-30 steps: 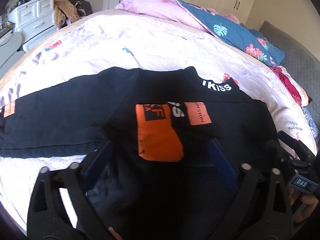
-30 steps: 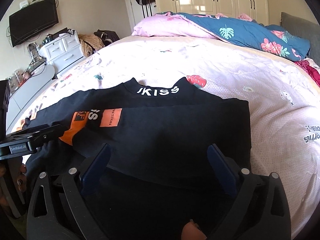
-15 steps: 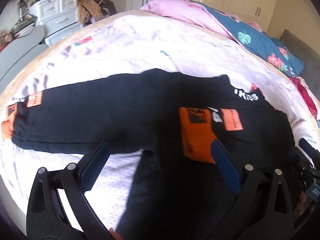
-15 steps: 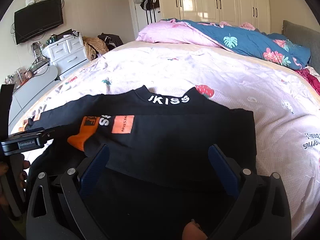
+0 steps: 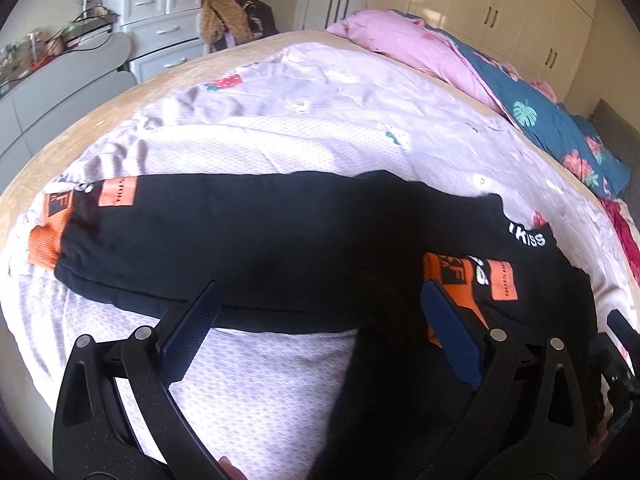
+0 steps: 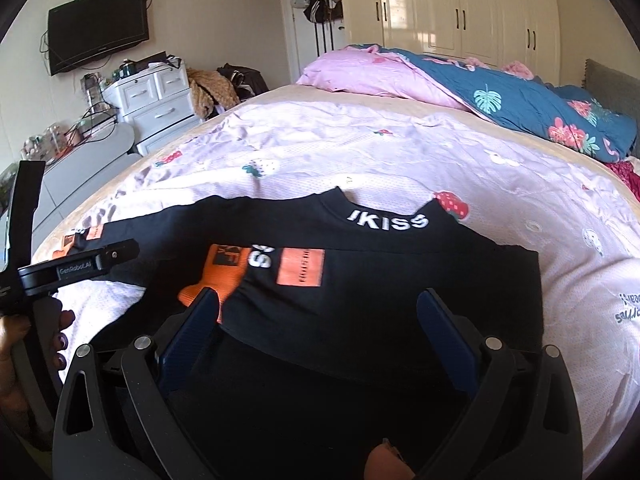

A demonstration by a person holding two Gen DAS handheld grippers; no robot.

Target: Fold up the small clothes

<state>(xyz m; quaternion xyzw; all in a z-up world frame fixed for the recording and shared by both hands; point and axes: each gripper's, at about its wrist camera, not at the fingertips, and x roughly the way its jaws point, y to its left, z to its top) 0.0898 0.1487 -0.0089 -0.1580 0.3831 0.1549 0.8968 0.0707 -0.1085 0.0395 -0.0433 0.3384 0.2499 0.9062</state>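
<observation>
On bed (image 5: 320, 120), L wrist view: black top (image 5: 260, 240) lies flat on the pink sheet, one sleeve stretched out left of collar, orange cuff (image 5: 48, 236) at its end. Other sleeve folded across body, its cuff (image 5: 444, 276) just below collar print "KISS" (image 5: 528, 236). L gripper (image 5: 320, 344) jaws spread wide, nothing between them; hovers over sheet and top's lower edge. Dresser (image 5: 160, 12) beyond bed, far left.

R wrist view: top (image 6: 400, 300) w/ collar (image 6: 388, 220) facing away, folded sleeve crossing chest. R gripper (image 6: 320, 340) jaws spread, empty, over top's body below collar. L gripper (image 6: 80, 268) seen left of collar, hand on its handle. Quilt (image 6: 520, 100) behind.
</observation>
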